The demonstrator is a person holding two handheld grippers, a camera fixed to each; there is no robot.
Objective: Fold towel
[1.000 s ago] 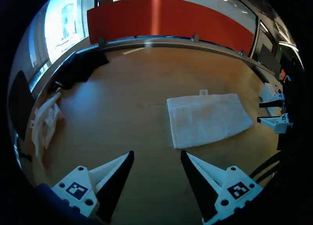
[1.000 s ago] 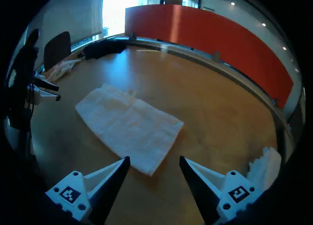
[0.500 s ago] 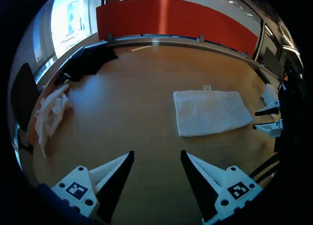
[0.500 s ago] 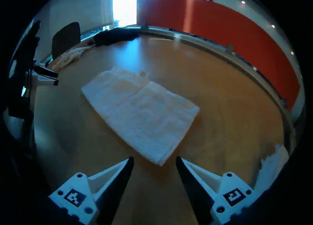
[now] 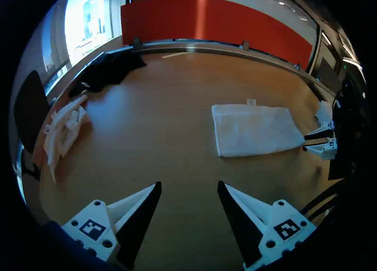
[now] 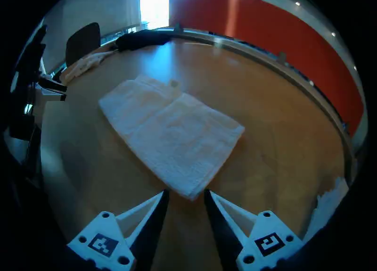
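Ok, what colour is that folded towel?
The folded terry towel is plain white; clearest in the right gripper view.

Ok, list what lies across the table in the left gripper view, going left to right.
From the left: crumpled white cloth → black garment → folded towel → right hand-held gripper, at the towel's right edge.

The towel [image 6: 172,134] is white terry cloth, nubbly and matt. The surface [image 5: 155,129] is smooth wood with a soft sheen. The jaws of the left gripper [image 5: 188,184] and right gripper [image 6: 184,192] look like matt white plastic, black inside.
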